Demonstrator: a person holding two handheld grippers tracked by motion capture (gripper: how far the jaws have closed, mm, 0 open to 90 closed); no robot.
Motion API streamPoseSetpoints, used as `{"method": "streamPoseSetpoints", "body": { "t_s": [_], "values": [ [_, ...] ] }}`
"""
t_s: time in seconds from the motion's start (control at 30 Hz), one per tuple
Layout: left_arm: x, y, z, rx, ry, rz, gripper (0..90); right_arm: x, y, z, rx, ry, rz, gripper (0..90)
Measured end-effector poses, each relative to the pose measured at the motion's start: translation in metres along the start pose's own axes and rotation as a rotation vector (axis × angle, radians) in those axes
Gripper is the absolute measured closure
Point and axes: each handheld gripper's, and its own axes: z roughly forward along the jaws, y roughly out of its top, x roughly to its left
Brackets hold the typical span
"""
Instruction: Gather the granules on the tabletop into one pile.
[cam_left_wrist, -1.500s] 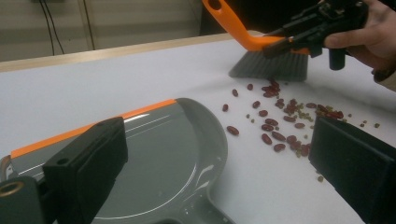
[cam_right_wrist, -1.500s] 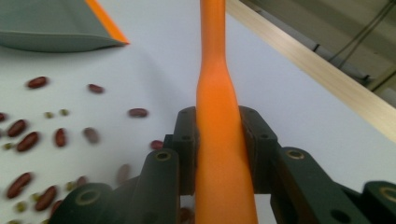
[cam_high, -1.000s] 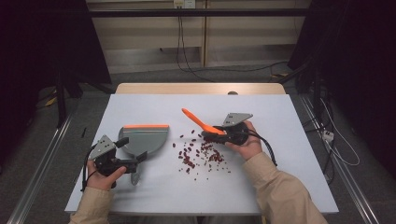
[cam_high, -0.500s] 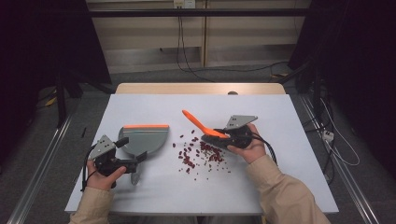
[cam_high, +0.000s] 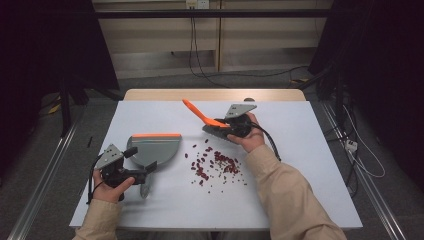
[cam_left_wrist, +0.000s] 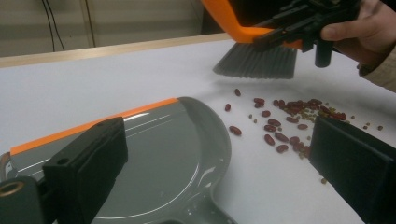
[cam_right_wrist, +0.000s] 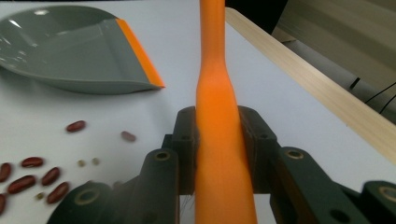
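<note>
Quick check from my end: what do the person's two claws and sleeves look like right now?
Both claws, left claw and right claw, are black, each topped by a grey three-cornered plate and trailing a black cable. Their fingers are broad, blocky black slabs, with round brass-coloured bushings at the joints. The person wears long beige sleeves reaching the wrists.

The right gripper is clamped tight, hand raised; the left gripper rests low, jaws spread wide.

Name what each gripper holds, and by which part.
Right gripper: the brush, clamped on its orange handle. Left gripper: seemingly the dustpan by its handle, though the grip is unclear.
</note>
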Motion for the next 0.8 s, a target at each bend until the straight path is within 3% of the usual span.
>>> {"method": "streamPoseSetpoints", "body": {
  "t_s": [0.13,0.23,0.37,0.5,0.8],
  "values": [
    [0.002,-0.001,0.000,0.001,0.009,-0.009,4.6,-0.001,0.003,0.018,0.018,0.020,-0.083,71.1],
    [0.003,0.000,-0.002,-0.005,0.011,-0.007,4.6,0.002,-0.001,0.024,0.005,0.081,-0.088,71.1],
    [0.003,-0.001,-0.002,-0.003,0.014,-0.010,4.6,0.009,0.000,0.017,0.040,0.118,-0.145,71.0],
    [0.002,-0.001,-0.003,-0.006,0.016,-0.011,4.6,0.018,-0.004,0.006,0.052,0.162,-0.168,70.8],
    [0.000,0.000,-0.003,-0.007,0.017,-0.009,4.6,0.035,-0.012,-0.019,0.054,0.228,-0.165,70.7]
  ]
}}
